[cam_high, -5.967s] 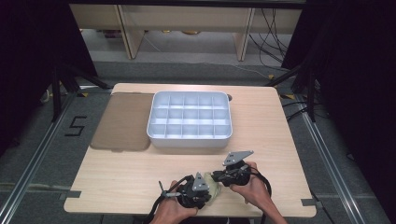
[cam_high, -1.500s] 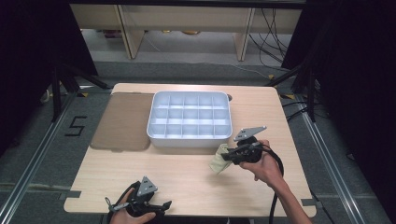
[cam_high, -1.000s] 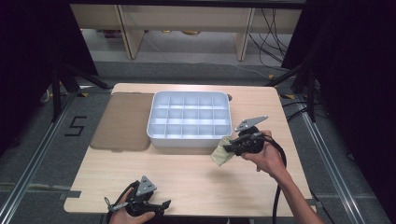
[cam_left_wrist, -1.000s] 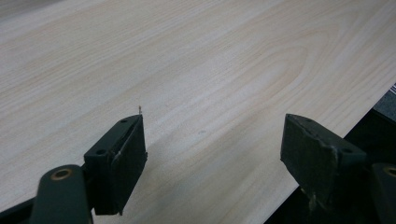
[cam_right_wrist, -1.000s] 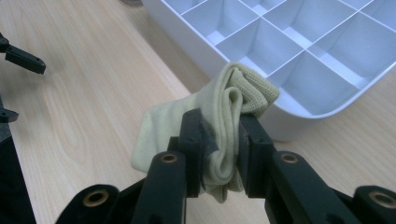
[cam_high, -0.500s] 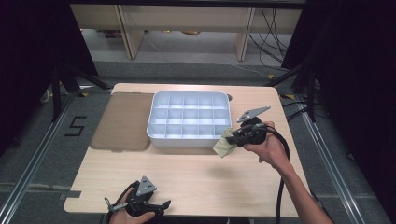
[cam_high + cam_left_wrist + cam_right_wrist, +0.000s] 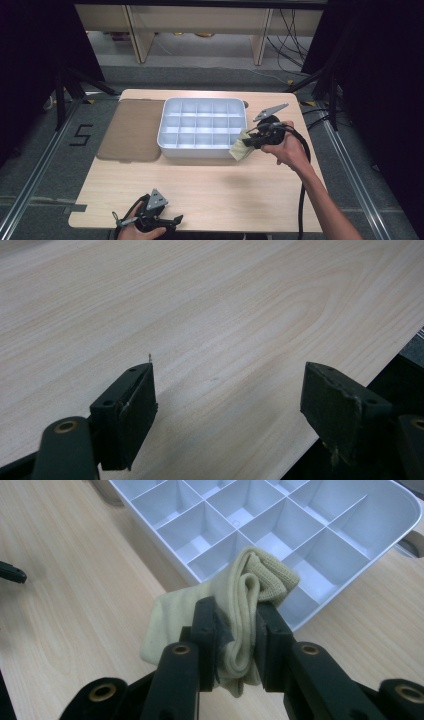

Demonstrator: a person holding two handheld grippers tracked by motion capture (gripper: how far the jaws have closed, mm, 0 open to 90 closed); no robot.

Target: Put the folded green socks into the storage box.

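One pale-yellow folded knit sock [image 7: 240,615] sits pinched at its bunched middle between the right gripper [image 7: 239,630] jaws, just before the white compartmented plastic tray [image 7: 320,525]; soft, light, floppy. Left gripper [image 7: 227,400] gapes wide, holding nothing.

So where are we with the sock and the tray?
Done: the folded sock is picked up, clamped in the right gripper and held at the tray's near right corner. In hand: it hangs over the tray's rim, not in a compartment yet. Left: lower it into a compartment and let go; all compartments look empty. The left gripper is open, at the table's near edge.
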